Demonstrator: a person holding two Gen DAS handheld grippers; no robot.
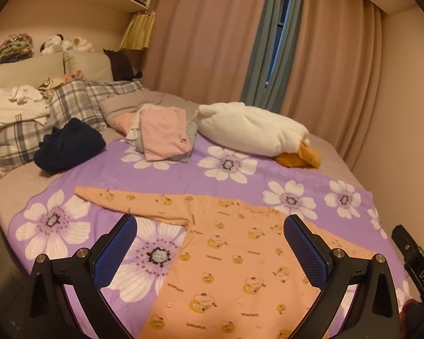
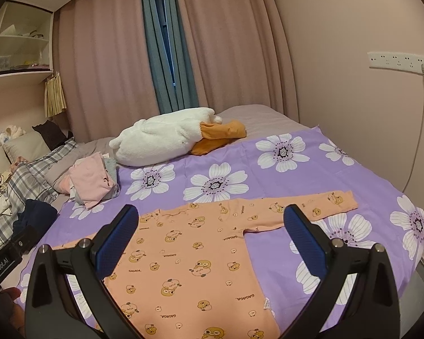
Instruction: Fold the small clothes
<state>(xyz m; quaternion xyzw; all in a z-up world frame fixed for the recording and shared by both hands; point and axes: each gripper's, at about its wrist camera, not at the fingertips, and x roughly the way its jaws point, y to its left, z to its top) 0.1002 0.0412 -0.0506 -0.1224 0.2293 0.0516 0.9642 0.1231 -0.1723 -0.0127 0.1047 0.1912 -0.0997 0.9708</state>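
Note:
A small orange long-sleeved shirt (image 1: 229, 260) with a duck print lies flat on the purple flowered sheet (image 1: 183, 169), both sleeves spread out sideways. It also shows in the right wrist view (image 2: 189, 260). My left gripper (image 1: 210, 243) is open and empty, held above the shirt's body with its left sleeve (image 1: 127, 200) ahead. My right gripper (image 2: 210, 240) is open and empty above the shirt, with the right sleeve (image 2: 319, 203) ahead to the right. A stack of folded pink and grey clothes (image 1: 164, 132) sits further up the bed.
A white plush duck (image 1: 254, 132) lies beyond the shirt. A dark blue garment (image 1: 67, 147), plaid pillows (image 1: 70, 101) and white clothes (image 1: 19, 107) lie at the left. Curtains (image 2: 113, 56) hang behind the bed. A wall with a socket strip (image 2: 398, 62) is at the right.

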